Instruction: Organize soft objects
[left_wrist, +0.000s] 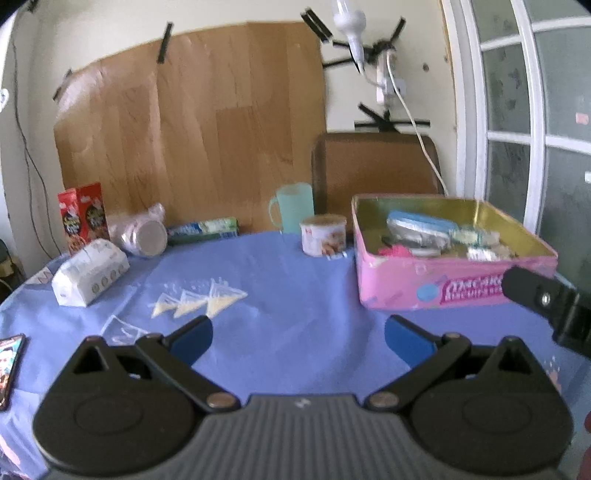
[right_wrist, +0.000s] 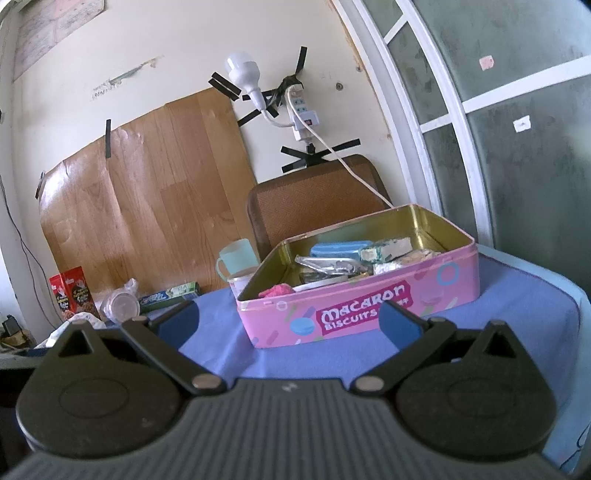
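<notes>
Both tongs hang spread and empty above a blue tablecloth (left_wrist: 295, 280): the left gripper (left_wrist: 298, 334) faces bare cloth, with three small triangular sachets (left_wrist: 197, 301) just ahead to its left, while the right gripper (right_wrist: 290, 321) points at the front wall of the pink Macaron biscuit tin (right_wrist: 369, 314). The open tin holds soft packets, near the table's right edge
</notes>
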